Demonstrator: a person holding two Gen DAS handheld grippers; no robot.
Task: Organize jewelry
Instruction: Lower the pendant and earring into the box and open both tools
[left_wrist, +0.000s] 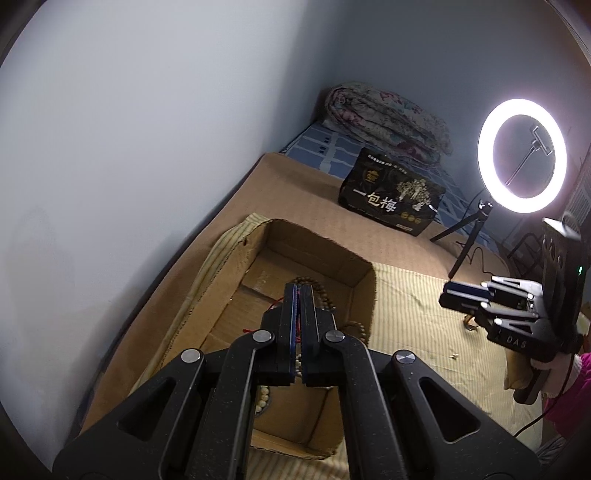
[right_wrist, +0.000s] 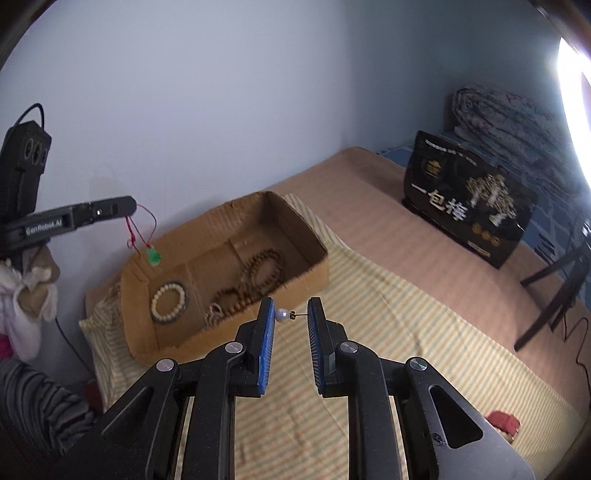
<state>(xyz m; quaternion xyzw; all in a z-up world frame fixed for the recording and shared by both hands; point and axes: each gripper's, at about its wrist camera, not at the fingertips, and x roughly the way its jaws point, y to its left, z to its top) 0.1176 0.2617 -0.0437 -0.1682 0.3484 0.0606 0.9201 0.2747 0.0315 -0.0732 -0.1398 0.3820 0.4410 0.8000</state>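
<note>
Setting: a bed (right_wrist: 388, 221) against a pale blue-grey wall (right_wrist: 184, 92), covered with a tan blanket and, nearer the cameras, a striped yellow cloth (right_wrist: 369, 314).

Item 1. Cardboard box (right_wrist: 317, 258), open-topped, lying on the striped cloth close to the wall. Contents: a bracelet of cream beads (right_wrist: 168, 298) near the left end; a long string of brown wooden beads (right_wrist: 258, 266), looped, near the middle; a small pale tangle beside it, too small to identify.

Item 2. Left tool (right_wrist: 131, 206), held in a gloved hand (right_wrist: 33, 288) above the left end of the box. Jaws fully closed on a red cord (right_wrist: 142, 225); a green pendant (right_wrist: 153, 256) hangs from the cord over the box, clear of its floor.

Item 3. Right tool (right_wrist: 291, 314), over the striped cloth, just beside the near wall of the box. Jaws narrowly parted, pinching a pearl stud earring (right_wrist: 282, 315) end to end: pearl against the left pad, post tip against the right.

Item 4. Black printed package (right_wrist: 469, 206), upright on the tan blanket, well apart from the box.

Item 5. Ring light (left_wrist: 521, 155), lit, on a small black tripod (left_wrist: 469, 240) at the bed's far side.

Item 6. Folded floral quilt (left_wrist: 388, 118) in the corner behind the package.
</note>
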